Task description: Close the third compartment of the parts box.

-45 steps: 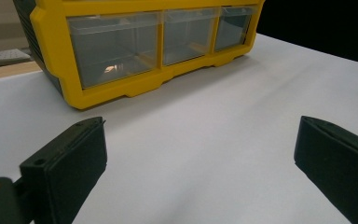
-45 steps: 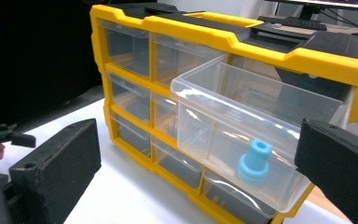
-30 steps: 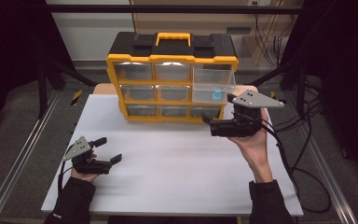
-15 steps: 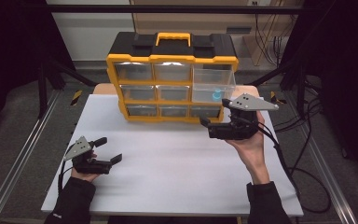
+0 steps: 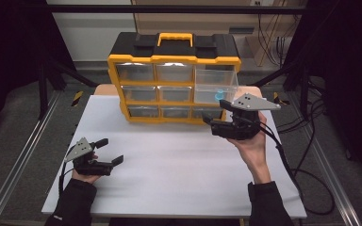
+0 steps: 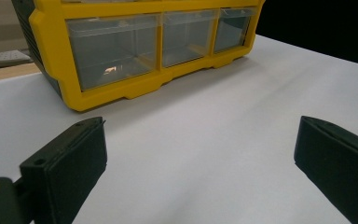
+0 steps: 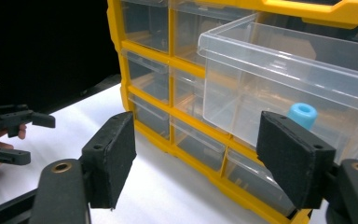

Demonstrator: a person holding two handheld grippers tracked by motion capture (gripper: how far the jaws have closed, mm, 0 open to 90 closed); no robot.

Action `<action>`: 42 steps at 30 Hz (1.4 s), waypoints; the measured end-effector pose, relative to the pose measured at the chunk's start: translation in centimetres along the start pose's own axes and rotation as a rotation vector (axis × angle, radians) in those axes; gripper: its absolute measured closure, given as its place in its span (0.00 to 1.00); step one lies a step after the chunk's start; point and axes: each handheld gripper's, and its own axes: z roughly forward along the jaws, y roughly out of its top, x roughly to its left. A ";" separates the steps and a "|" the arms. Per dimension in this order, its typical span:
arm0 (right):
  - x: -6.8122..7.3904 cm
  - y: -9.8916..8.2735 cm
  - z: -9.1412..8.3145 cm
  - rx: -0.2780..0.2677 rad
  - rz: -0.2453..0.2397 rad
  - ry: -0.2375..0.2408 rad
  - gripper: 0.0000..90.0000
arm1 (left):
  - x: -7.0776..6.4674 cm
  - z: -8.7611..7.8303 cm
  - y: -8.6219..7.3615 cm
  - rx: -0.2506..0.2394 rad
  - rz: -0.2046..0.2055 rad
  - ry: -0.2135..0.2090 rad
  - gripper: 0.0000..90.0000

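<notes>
Left gripper (image 5: pixel 107 150) near-left on white table (image 5: pixel 179 165), jaws wide apart, empty. Yellow drawer organizer (image 5: pixel 174 61) far centre, upper-right drawer (image 5: pixel 216 87) pulled out. Right gripper (image 5: pixel 217 117) just below it, spread wide, empty; right gripper view shows blue cylinder (image 7: pixel 302 115) inside.

Right gripper (image 5: pixel 217 117) has drawn back – perhaps lower – from the open drawer (image 5: pixel 215 86)
</notes>
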 end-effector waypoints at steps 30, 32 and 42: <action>-0.4 -0.1 1.2 0.033 -0.002 -0.023 0.82 | -0.1 -0.1 0.1 -0.001 0.006 0.000 0.02; -0.5 -0.1 1.3 0.035 0.000 -0.028 0.85 | -0.1 -0.1 0.1 -0.001 0.007 0.000 0.02; -1.1 0.1 1.6 0.032 0.010 -0.054 1.00 | -0.1 -0.1 0.1 0.000 0.006 0.000 0.02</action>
